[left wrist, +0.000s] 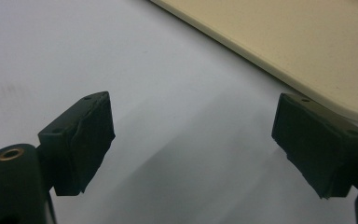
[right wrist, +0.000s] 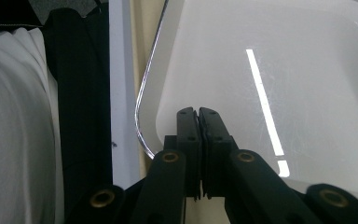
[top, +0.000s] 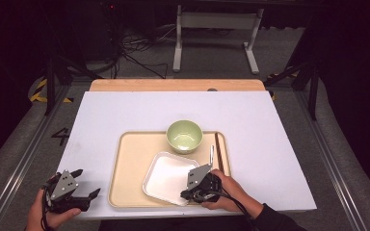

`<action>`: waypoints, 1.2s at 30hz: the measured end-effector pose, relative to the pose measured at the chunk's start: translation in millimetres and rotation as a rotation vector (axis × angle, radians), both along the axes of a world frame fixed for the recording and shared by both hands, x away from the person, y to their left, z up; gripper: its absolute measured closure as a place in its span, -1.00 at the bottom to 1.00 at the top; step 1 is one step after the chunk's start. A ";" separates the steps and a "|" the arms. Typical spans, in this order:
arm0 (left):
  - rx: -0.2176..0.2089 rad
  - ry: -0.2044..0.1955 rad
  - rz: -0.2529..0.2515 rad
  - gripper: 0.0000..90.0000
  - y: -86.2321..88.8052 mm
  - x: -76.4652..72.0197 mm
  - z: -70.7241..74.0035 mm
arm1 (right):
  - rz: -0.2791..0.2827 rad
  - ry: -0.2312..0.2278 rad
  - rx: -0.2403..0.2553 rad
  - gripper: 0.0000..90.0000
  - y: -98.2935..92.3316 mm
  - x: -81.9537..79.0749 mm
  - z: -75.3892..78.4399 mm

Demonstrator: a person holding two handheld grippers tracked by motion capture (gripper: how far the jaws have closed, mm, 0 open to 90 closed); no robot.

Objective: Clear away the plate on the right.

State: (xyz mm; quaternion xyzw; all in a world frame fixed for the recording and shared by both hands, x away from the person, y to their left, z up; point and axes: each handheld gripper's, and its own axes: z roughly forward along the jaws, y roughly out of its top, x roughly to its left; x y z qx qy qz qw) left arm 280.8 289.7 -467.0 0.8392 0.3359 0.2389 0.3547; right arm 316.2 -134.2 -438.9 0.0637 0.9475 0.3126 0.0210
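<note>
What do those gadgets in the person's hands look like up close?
Each is a black hand-held claw, left claw and right claw, with two blocky black fingers, brass-coloured screws, a grey three-cornered plate on top and a black trailing cable. The right arm wears a dark sleeve.

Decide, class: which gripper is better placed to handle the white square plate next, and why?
Right. The right gripper sits shut at the white square plate's near edge on the tray, while the left gripper rests open on bare table, off the tray.
</note>
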 end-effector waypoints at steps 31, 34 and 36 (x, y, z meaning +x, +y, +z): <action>-0.001 0.001 0.001 -0.69 -0.2 0.1 0.1 | -0.076 0.011 0.001 0.87 -39.2 2.8 1.1; 0.000 0.000 -0.001 -0.69 -0.2 0.1 0.2 | -0.075 0.011 0.000 0.83 -39.3 3.0 1.3; 0.000 0.000 -0.002 -0.69 0.0 0.2 0.0 | -0.077 0.007 -0.002 0.83 -39.1 3.2 1.4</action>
